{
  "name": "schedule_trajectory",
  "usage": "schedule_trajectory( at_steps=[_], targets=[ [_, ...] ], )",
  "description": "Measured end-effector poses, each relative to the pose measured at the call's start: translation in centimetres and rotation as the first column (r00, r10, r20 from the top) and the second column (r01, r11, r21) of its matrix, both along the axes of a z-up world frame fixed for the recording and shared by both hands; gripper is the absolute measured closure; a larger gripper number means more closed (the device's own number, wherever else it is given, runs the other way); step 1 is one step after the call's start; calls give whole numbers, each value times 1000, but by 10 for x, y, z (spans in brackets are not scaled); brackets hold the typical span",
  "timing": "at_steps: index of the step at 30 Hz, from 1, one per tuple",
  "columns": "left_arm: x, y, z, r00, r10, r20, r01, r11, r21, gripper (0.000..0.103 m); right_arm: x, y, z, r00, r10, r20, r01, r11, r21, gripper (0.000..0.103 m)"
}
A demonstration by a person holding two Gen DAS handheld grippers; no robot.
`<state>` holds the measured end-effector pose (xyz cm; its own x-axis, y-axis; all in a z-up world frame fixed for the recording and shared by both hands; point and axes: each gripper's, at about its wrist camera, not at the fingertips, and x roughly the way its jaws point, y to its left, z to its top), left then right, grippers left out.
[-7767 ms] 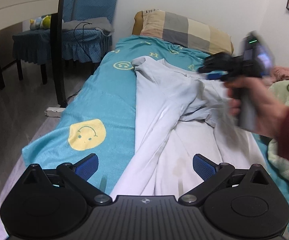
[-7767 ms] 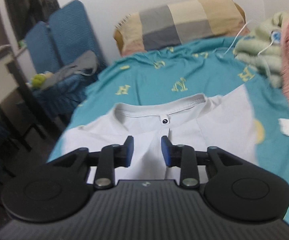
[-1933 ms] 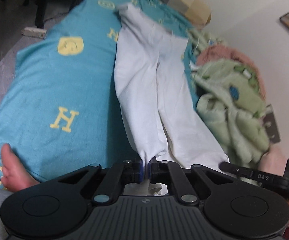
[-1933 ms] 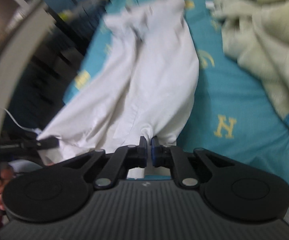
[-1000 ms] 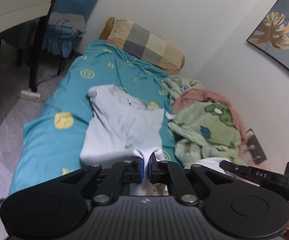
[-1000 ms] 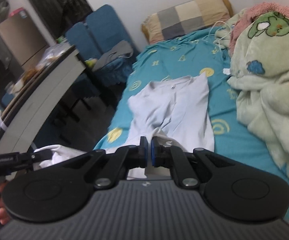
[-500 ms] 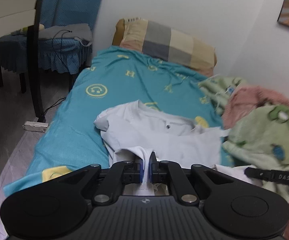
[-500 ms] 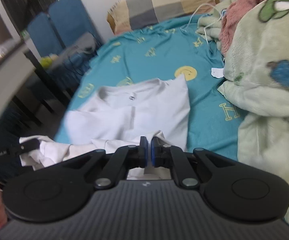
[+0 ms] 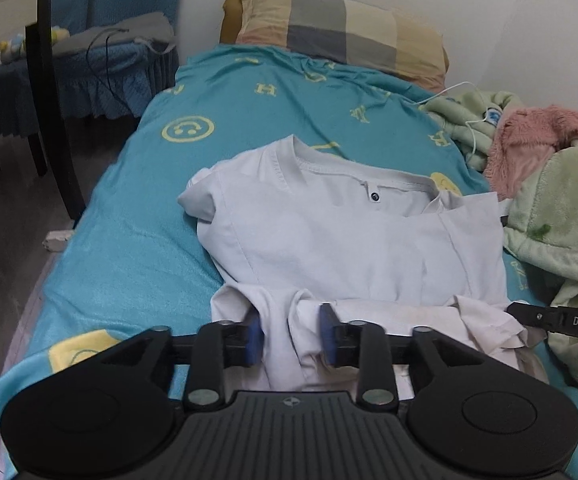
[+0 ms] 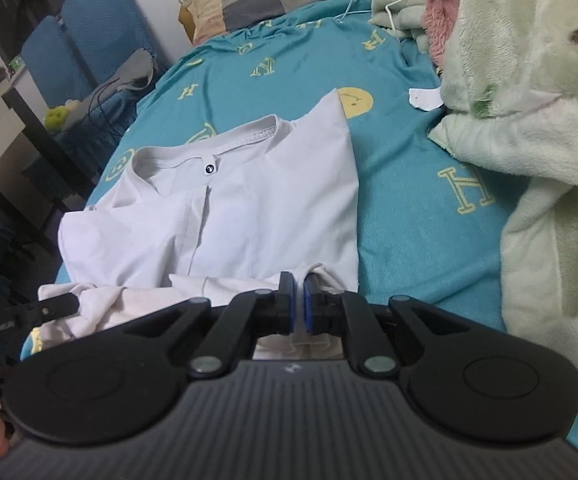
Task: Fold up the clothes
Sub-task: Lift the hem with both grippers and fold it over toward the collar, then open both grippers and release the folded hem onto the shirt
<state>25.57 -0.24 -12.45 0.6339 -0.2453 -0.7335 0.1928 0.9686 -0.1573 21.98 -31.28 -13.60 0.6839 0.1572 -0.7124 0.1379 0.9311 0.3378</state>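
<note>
A white shirt (image 9: 349, 240) lies folded on the teal bedsheet (image 9: 137, 216), collar toward the pillow, its hem edge bunched at the near side. My left gripper (image 9: 291, 336) is open, blue pads either side of the hem fold. My right gripper (image 10: 297, 308) is shut on the shirt's (image 10: 249, 208) hem at its near right corner. The right gripper's tip shows at the right of the left wrist view (image 9: 529, 314); the left gripper's tip shows at the left of the right wrist view (image 10: 55, 306).
A plaid pillow (image 9: 341, 32) lies at the head of the bed. Green and pink fleece blankets (image 9: 561, 208) pile along the right side, with a white cable (image 9: 465, 88). Blue chairs (image 9: 121, 40) and a dark table leg (image 9: 53, 100) stand left of the bed.
Both grippers carried the hem up toward the collar and lowered it, folding the shirt in half. My left gripper has opened and released the hem. The right stays shut on it.
</note>
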Motion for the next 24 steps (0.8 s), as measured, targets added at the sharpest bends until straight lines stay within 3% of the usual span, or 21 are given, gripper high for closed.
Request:
schedule_trajectory(
  at_steps=[3,5,7,8,13,16,19,24],
  targets=[
    [-30,-3,22,999,-7,47,6,1000,14,46,-19,2,13,999,-24,28,25,999,-25,80],
    [-49,-9,34,997,-25,71,23,999,34,40,-34,5,24,998,-20,65,23,999,-40,56],
    [-69,-13,47,995,-34,98,31,999,39,32,-51,9,37,995,-9,96,14,998,-54,46],
    [-79,-15,53,993,-37,115,33,999,35,24,-60,12,43,994,0,111,6,998,-63,42],
    [-136,-12,79,988,-35,153,37,999,-9,9,-106,28,69,981,56,186,-43,996,-72,42],
    [-165,3,80,996,14,91,-3,993,-114,7,-132,41,67,980,81,184,-70,996,-64,42],
    [-176,21,66,997,74,-29,-78,973,-216,6,-142,48,53,990,95,108,-95,995,-6,42],
    [-166,40,29,960,123,-252,-194,941,-278,7,-144,51,32,998,54,-29,-50,989,137,42]
  ],
)
